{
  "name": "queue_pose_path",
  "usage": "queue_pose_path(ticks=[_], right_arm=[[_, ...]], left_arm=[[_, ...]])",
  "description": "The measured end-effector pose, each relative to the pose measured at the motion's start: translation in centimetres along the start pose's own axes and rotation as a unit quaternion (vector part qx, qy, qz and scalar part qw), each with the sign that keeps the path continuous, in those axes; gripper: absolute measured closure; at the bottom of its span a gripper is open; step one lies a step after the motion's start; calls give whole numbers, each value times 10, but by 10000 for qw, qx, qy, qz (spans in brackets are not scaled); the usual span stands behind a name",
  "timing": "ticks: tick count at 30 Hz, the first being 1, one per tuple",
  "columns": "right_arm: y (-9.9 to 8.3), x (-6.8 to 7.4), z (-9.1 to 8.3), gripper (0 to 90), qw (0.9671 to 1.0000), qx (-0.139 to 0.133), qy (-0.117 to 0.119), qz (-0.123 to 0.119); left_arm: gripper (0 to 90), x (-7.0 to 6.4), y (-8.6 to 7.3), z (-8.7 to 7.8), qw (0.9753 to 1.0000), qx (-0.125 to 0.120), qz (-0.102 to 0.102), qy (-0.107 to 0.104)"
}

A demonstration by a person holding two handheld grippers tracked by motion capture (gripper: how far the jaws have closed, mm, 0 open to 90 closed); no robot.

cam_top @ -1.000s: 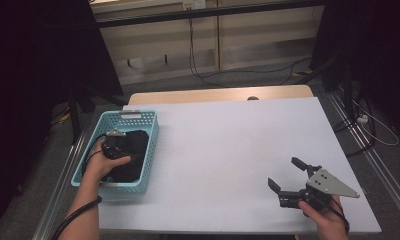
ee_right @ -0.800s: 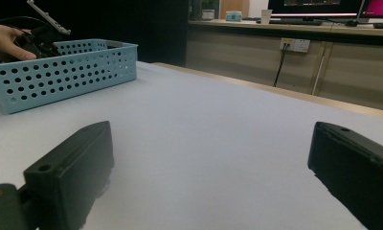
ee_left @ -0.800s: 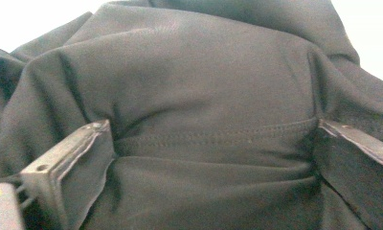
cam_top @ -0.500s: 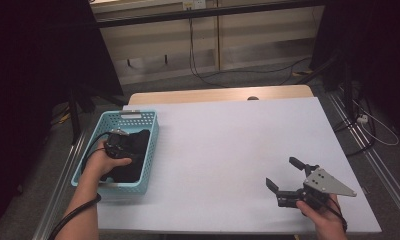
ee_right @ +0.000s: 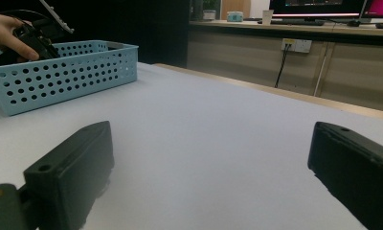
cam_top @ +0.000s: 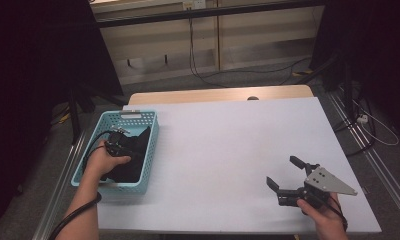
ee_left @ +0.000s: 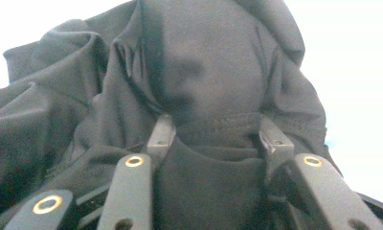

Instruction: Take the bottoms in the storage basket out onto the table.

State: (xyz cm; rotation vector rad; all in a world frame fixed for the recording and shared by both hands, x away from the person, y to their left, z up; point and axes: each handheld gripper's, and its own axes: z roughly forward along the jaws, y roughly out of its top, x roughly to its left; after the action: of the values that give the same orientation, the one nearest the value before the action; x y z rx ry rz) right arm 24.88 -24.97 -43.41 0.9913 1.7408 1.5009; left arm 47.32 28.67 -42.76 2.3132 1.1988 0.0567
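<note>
The soft, light black cloth garment bunched in the perforated light-blue plastic basket at the table's near left will likely sag and drape (best pinched at a stitched fold), where the left gripper clamps it, while the right gripper hovers wide apart, empty, near right

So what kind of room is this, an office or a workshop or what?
Most likely an office or lab set up for recording. In the right gripper view, monitors sit on a long counter with a wall socket, and cables trail on the carpet past the white table.
</note>
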Motion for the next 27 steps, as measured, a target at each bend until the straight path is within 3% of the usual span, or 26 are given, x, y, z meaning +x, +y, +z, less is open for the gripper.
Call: queue_pose_path(ticks=[4,7,10,12,16,19,27], right_arm=[[1,1,0,8,10000,-23,14,0],[1,1,-1,8,10000,-27,26,11],[1,0,-1,7,10000,-53,11,33],[1,-1,-2,8,10000,-60,4,41],[1,-2,-1,9,9999,-66,27,87],[1,-1,-1,9,10000,-67,28,62],[1,0,1,9,10000,-49,42,43]], left_arm=[[621,-3,5,-5,9998,175,38,126],[631,-1,9,-13,9994,280,-74,189],[636,0,11,-24,9992,283,-133,237],[637,1,14,-33,9990,280,-61,353],[639,5,19,-52,9986,83,-77,518],[642,4,25,-68,9982,-107,-214,544],[644,-4,44,-106,9965,-426,-91,708]])
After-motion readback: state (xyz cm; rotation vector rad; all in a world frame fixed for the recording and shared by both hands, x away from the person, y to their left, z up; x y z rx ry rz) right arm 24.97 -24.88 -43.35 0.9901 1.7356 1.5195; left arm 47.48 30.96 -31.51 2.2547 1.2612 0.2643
